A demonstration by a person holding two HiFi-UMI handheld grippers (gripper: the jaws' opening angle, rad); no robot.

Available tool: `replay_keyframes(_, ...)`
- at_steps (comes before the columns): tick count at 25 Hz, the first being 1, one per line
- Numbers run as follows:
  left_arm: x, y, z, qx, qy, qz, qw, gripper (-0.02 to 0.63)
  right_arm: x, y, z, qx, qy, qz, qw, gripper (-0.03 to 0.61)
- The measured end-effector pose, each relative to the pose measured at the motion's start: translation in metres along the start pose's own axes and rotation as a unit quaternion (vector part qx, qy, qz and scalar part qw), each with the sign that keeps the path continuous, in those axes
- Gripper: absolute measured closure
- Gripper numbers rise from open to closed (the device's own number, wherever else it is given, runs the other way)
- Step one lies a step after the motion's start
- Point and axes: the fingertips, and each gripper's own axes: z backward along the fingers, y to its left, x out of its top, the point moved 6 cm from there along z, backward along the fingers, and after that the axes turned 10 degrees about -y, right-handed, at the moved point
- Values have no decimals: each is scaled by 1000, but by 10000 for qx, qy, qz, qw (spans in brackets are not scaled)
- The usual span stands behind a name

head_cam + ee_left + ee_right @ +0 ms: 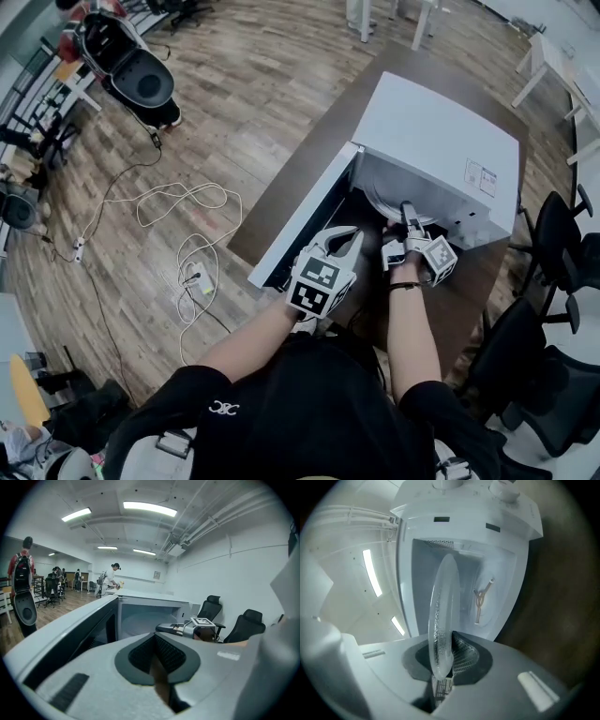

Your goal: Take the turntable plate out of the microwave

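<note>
The white microwave (441,131) stands on a brown table with its door (305,216) swung open to the left. My right gripper (406,216) reaches into the cavity mouth and is shut on the rim of the clear glass turntable plate (443,611). In the right gripper view (442,666) the plate shows edge on, in front of the cavity. On the cavity floor behind it lies the roller ring (482,601). My left gripper (345,246) hovers by the open door, shut and holding nothing (157,663). The head view shows only a pale arc of the plate (375,199).
Black office chairs (562,248) crowd the table's right side. White cables (178,216) trail over the wooden floor at the left, near a black stroller-like object (141,80). The left gripper view shows people far across the room (111,578).
</note>
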Motion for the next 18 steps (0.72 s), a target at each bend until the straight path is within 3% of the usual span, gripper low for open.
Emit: replay_keyframes(18,22,-19,10,-500,-265,-143,9983,606,-24,42,136,196,-55,-168,9997,540)
